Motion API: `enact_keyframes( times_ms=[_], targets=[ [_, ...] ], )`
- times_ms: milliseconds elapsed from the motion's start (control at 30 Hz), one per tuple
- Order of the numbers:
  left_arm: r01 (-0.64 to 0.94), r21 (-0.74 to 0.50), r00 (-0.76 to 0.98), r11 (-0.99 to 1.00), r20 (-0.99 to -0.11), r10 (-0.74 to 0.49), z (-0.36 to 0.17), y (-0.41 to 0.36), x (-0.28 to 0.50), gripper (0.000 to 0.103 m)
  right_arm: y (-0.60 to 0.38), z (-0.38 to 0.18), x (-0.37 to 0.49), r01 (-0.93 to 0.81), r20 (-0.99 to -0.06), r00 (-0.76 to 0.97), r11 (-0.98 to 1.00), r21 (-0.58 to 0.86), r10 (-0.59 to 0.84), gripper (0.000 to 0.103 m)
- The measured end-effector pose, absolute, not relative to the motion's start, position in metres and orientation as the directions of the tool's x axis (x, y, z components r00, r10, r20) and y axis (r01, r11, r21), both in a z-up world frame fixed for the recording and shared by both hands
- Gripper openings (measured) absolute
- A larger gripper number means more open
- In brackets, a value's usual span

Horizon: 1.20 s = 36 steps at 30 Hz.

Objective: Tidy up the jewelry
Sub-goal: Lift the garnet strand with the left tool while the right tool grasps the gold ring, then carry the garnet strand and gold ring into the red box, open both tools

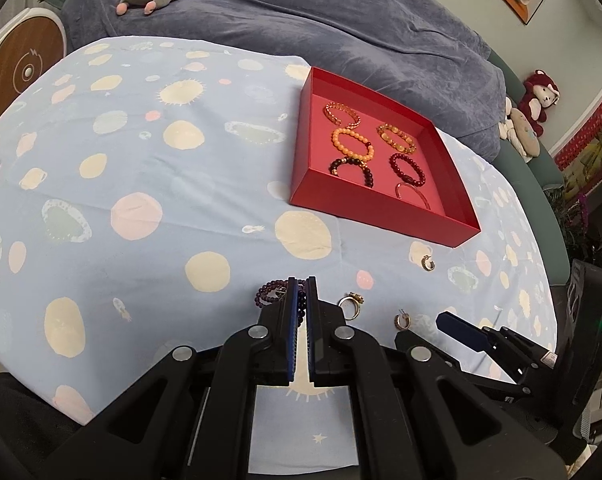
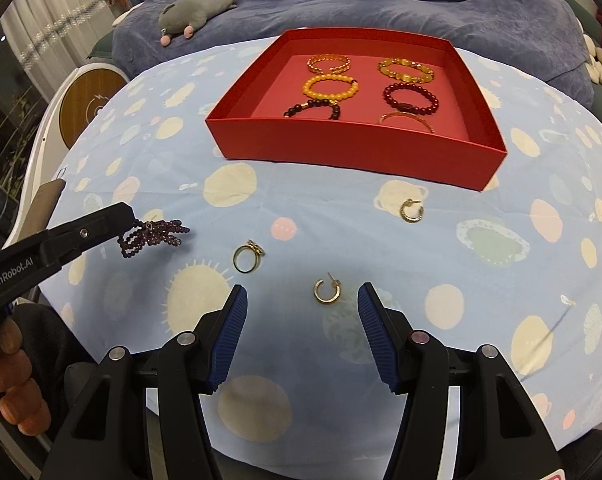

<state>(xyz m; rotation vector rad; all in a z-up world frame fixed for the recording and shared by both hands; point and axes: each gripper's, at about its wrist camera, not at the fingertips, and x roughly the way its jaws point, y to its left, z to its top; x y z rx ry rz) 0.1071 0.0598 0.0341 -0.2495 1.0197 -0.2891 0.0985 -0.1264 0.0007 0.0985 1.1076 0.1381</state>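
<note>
Red cardboard tray (image 2: 353, 148) holds six bracelets. Left tongs (image 1: 300, 292) pinched shut on purple bead strand (image 2: 153, 236) near cloth's front-left edge. Right tongs (image 2: 303, 300) wide open, small gold hoop earring (image 2: 327, 291) lying between fingertips.

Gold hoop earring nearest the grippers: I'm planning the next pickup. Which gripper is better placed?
Right. The right gripper is open with the hoop earring just ahead between its fingers; the left gripper is shut on the purple bead bracelet.
</note>
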Motion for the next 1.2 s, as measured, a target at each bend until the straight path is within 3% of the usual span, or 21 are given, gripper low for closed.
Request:
enact_keyframes(
  times_ms=[333, 667, 800, 1200],
  targets=[
    [0.125, -0.297, 0.467, 0.947, -0.825, -0.320, 0.022, 0.066, 0.105, 0.003, -0.097, -0.012, 0.121, -0.112, -0.895, 0.412, 0.984, 0.138, 0.172, 0.051],
    [0.113, -0.297, 0.447, 0.948, -0.837, -0.316, 0.012, 0.069, 0.104, 0.003, -0.083, -0.027, 0.130, -0.138, -0.907, 0.403, 0.988, 0.076, 0.126, 0.034],
    [0.110, -0.301, 0.444, 0.947, -0.838, -0.318, 0.010, 0.070, 0.101, 0.003, -0.082, -0.027, 0.130, -0.151, -0.903, 0.414, 0.987, 0.052, 0.111, 0.022],
    [0.140, -0.309, 0.472, 0.941, -0.814, -0.338, 0.036, 0.053, 0.104, 0.003, -0.124, 0.000, 0.121, -0.058, -0.880, 0.450, 0.989, 0.140, 0.151, 0.021]
  ],
)
